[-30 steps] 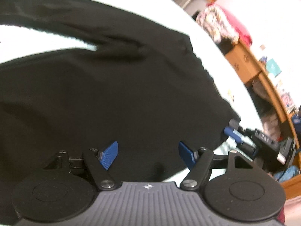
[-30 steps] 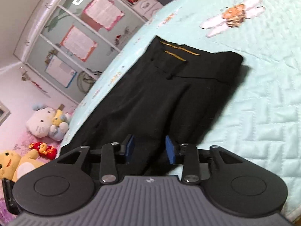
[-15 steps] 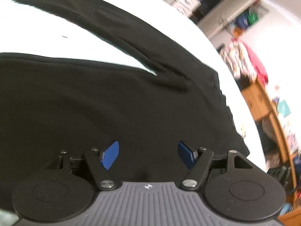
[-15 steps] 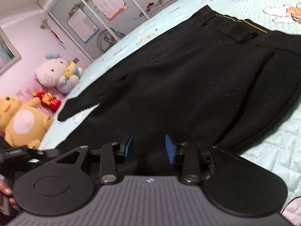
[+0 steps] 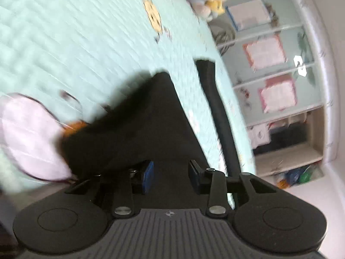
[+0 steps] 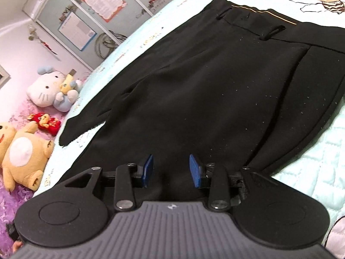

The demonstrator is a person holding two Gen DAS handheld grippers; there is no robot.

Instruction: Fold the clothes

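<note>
Right, I'm mid-fold on the black woven trousers (image 6: 215,90), spread flat on the pale mint quilted bedspread (image 6: 319,177). Waistband with the thin gold stripe (image 6: 265,13) lies toward the far edge of the bed in the right wrist view; the two legs run off toward the side where the plush toys (image 6: 49,92) sit.

Left gripper (image 5: 170,178): jaws closing, roughly half gap. Black cloth sits between and under the blue pads (image 5: 148,177), and a fold of it rises in a peak toward the bedspread beyond. Frame is smeared, so I cannot tell whether the pads actually press the fabric. The narrow black strip (image 5: 217,116) near the bed's edge reads as the other leg, lying apart from the raised part.

Right gripper (image 6: 171,170): about half open, low over the trouser cloth near the near edge of the bed. Fabric fills the gap between its pads (image 6: 195,170); no visible pinch or pucker, so I cannot tell whether it's holding.

My read: this is the first fold, bringing one leg over onto the other, not yet laid down.

Next move needs:
- a confirmed grip on the left before pulling further
- the right side pinning or lifting the same edge so the cloth doesn't drag
- carried leg's seams lined up over the flat leg, then release.

Risk: thin slippery weave, may slide out of a half grip.
</note>
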